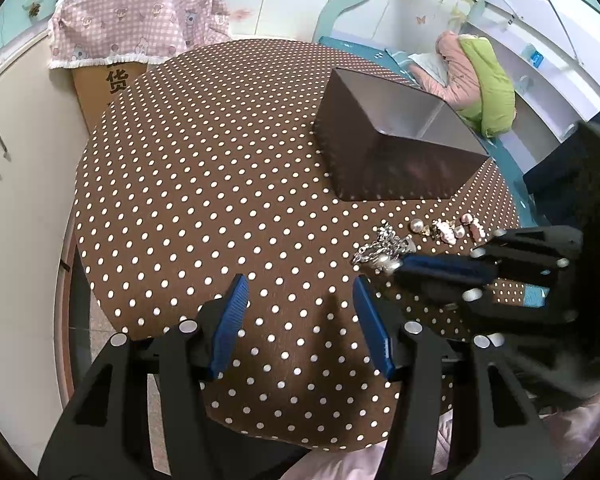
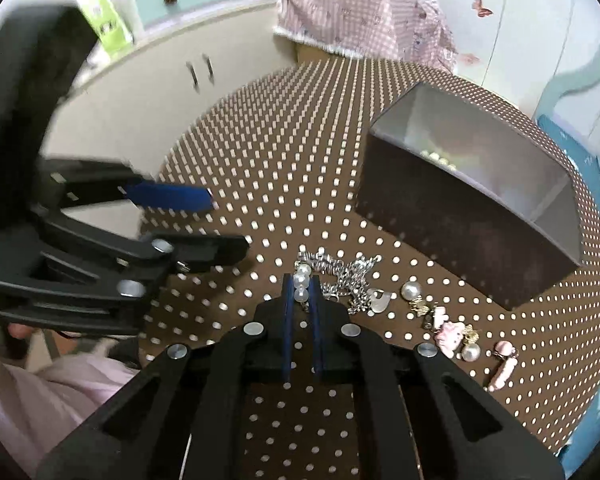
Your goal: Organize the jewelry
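Jewelry pick-up under way at the near right edge of the worktop.

Right gripper is pinched shut on a pearl strand joined to a tangled silver chain lying on the dotted cloth; left gripper hangs beside it with its jaws apart, holding nothing. Along the right edge lie loose pearl earrings and pink charms. Farther back stands the open brown box, a few beads already inside. Next, I'd judge, the strand must be lifted clear with its chain and carried over the box's rim.
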